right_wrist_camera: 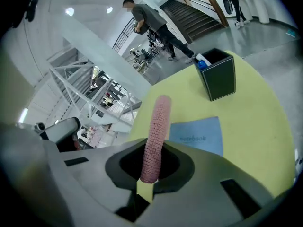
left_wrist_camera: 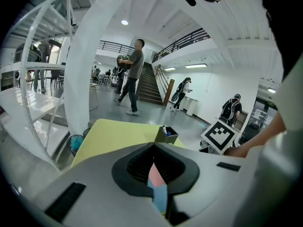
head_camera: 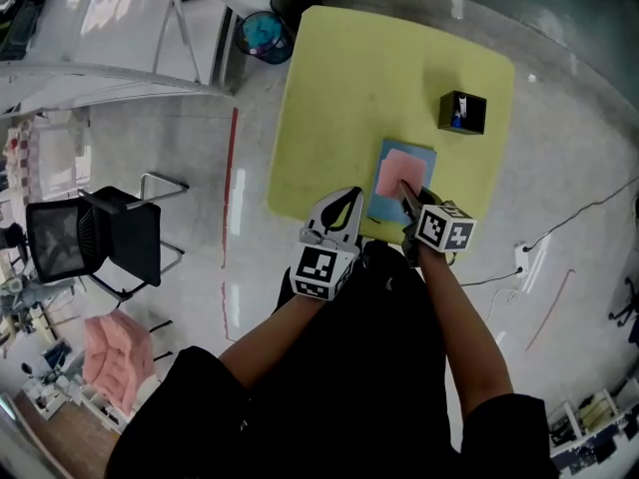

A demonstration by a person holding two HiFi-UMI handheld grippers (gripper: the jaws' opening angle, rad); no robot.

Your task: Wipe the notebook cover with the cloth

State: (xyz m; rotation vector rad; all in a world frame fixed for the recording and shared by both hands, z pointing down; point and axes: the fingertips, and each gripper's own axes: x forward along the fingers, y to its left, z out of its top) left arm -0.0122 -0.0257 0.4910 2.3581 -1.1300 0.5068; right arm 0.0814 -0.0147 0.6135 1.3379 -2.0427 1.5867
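**Q:** Where is the cloth, and what holds it?

**A:** Your right gripper (head_camera: 408,198) has its jaws clamped on the pink cloth (right_wrist_camera: 158,126). In the right gripper view a folded edge of the cloth rises from between the jaws, pinched on both sides. In the head view the rest of it lies flat on the notebook (head_camera: 424,156).

**Q:** And where is the notebook?

**A:** It is blue and lies flat on the yellow table (head_camera: 349,88), close to the edge nearest you. The cloth covers most of its near half, and a blue strip shows along the far and right sides. Your right gripper reaches in over the notebook's near edge. In the right gripper view, the bare cover lies just beyond the jaws and to their right.

**Q:** What about your left gripper?

**A:** Your left gripper (head_camera: 351,196) sits just beside the notebook's left edge, over the table's near edge. Its jaws are closed together and hold nothing. A thin slit between them shows pink and blue beyond.

**Q:** Is anything else on the table?

**A:** A black box (head_camera: 462,112) stands farther back, well apart from the notebook.
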